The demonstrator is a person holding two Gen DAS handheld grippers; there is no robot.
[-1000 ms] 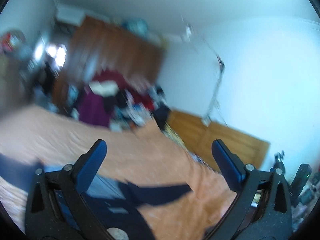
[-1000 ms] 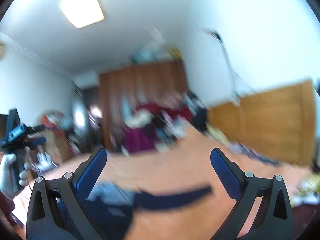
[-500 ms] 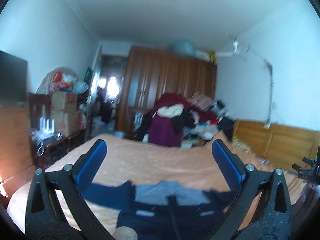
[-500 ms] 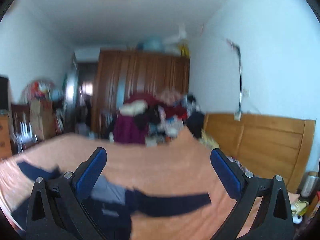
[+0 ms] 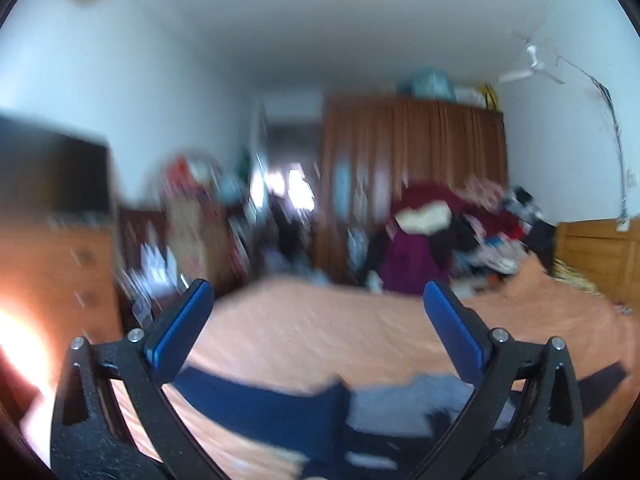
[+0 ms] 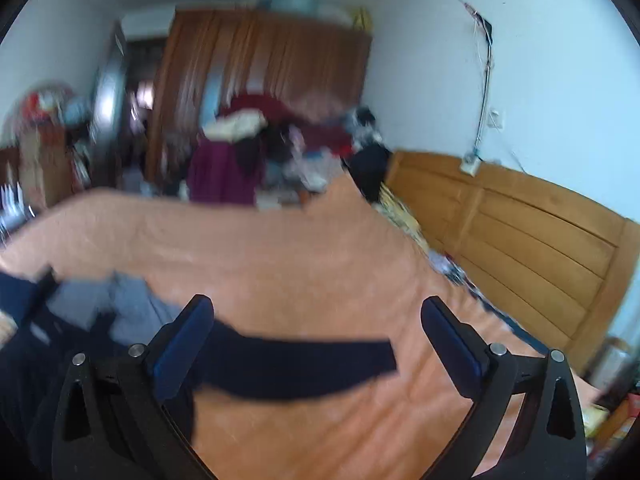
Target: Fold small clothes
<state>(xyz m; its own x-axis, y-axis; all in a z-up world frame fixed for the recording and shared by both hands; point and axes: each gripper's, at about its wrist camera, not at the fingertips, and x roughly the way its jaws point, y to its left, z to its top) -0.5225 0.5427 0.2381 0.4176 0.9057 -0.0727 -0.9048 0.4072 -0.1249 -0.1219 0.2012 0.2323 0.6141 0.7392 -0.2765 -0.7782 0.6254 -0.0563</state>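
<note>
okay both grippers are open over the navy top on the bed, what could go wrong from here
1. The navy top lies on a soft orange bedspread; either hand-held gripper, right or left, may pinch bedding too.
2. Its sleeves are spread wide, so uneven grabs could skew the fold.
3. Both views are blurred; aim may be off.

No text or label is readable anywhere (both views blurred).

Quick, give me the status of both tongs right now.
Left tongs: open, holding nothing, above the navy garment.
Right tongs: open, holding nothing, over the garment's sleeve.
</note>
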